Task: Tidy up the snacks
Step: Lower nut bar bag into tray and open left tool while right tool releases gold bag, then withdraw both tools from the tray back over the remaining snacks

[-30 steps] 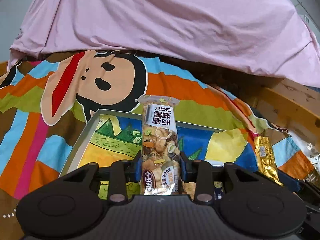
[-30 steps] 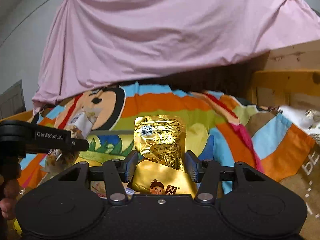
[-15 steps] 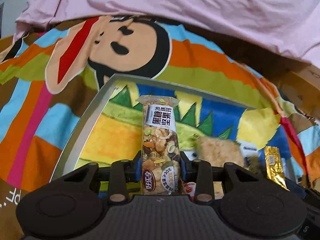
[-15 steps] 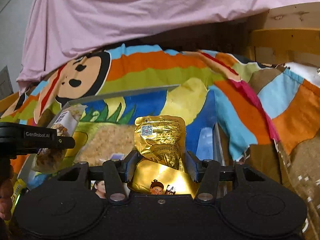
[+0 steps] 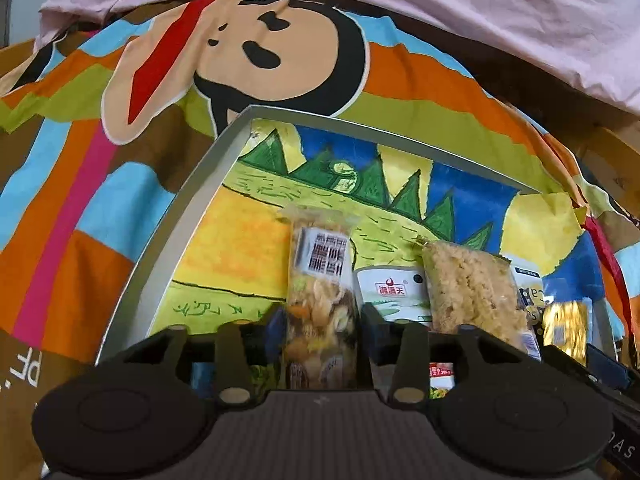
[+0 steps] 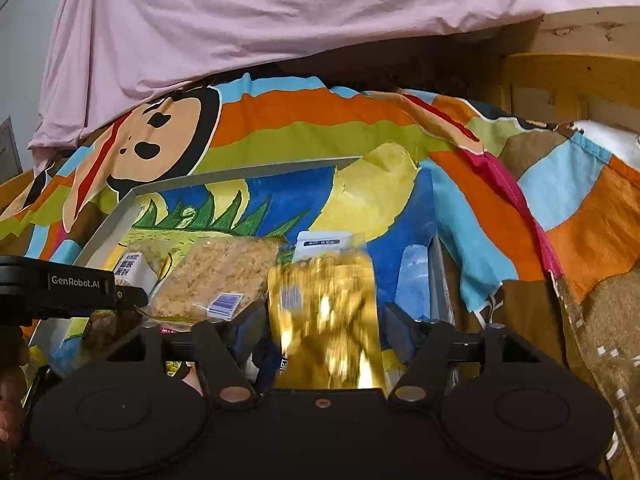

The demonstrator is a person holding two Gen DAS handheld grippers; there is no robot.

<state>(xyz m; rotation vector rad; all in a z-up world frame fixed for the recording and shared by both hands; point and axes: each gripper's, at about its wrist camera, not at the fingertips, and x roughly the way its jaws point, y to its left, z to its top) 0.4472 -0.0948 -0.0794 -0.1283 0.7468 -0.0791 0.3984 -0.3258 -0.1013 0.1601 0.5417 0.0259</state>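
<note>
My left gripper (image 5: 320,324) has opened, and the clear nut bar (image 5: 320,292) stands blurred between its spread fingers over the grey-rimmed box (image 5: 192,200) with a painted lining. My right gripper (image 6: 328,320) has also opened; the gold packet (image 6: 326,312) is blurred between its fingers, apart from both pads, over the box's right side (image 6: 436,264). In the box lie a puffed-rice cake pack (image 5: 472,284), also in the right wrist view (image 6: 224,276), and a white cup snack (image 5: 392,288). The left gripper shows at the right wrist view's left edge (image 6: 80,284).
The box rests on a striped cartoon-monkey blanket (image 5: 256,48). A pink sheet (image 6: 280,20) hangs behind it. A wooden frame (image 6: 580,80) stands at the right. More small packets (image 5: 532,300) lie at the box's right end.
Both grippers moved down and forward over the box. Both jaws opened wider, and the nut bar and the gold packet are blurred as they slip loose.
</note>
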